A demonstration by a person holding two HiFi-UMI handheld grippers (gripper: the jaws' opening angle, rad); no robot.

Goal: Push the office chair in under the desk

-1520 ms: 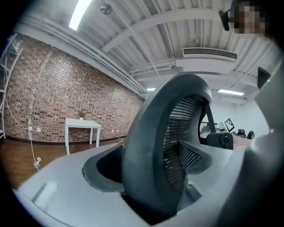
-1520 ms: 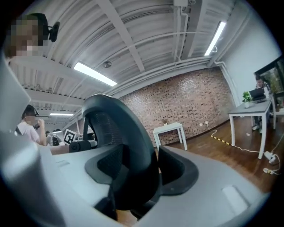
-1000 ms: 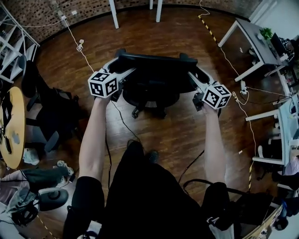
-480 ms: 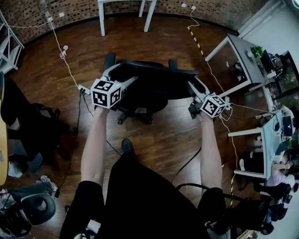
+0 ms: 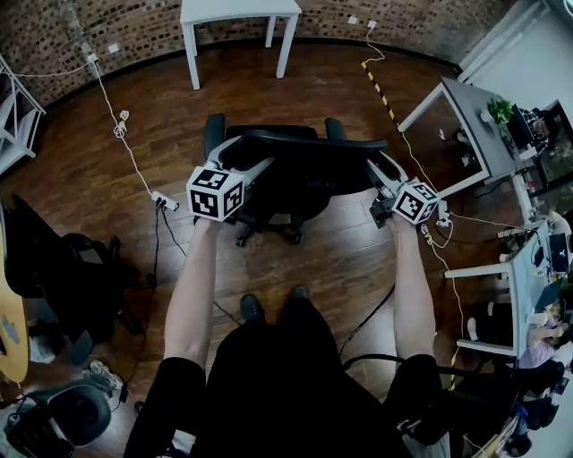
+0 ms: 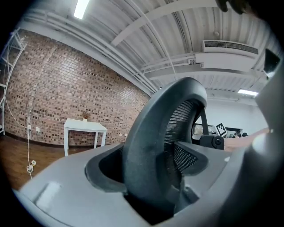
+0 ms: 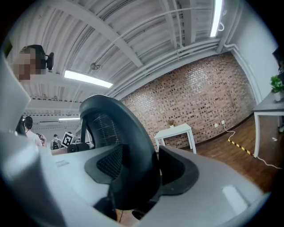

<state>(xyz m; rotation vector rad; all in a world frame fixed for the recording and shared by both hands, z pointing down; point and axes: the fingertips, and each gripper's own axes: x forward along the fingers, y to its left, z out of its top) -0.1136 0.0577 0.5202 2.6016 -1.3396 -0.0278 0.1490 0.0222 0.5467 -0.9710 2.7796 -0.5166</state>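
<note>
Shoes: the person's shoes [image 5: 252, 309] are in the lower middle of the head view, just behind the chair's base, with both arms stretched up-frame.
Left gripper: the left gripper [image 5: 245, 154] is at mid-left. Its jaws are closing with the backrest [image 6: 153, 146] rim between them, and they do not yet look tight on it.
Right gripper: the right gripper [image 5: 380, 170] is at mid-right. Its jaws look clamped on the opposite rim of the backrest [image 7: 131, 155].
Chair: the chair [image 5: 300, 174] stands at the centre of the head view on the wood floor [image 5: 340, 259]. Its back is toward the person and its seat faces up-frame, well apart from the desk.
Cable: a cable [image 5: 134, 152] runs down the left of the floor to a power strip [image 5: 164, 200] near the casters.
Desk: the white desk [image 5: 237, 9] is at top centre, by the brick wall [image 6: 53, 88], and the space between its legs is open. It is probably the target surface, since it lies nearly straight ahead.
Grip: let the left jaws seat fully before loading the push.
Push: press both rims evenly, or the seat may swivel on its post.
Aim: steer slightly toward the upper left so the seat lines up between the legs.
Clearance: the armrests [image 5: 213, 134] may meet the surface's edge, so slow down near the end.
Hazard: keep the left casters off the cable.
</note>
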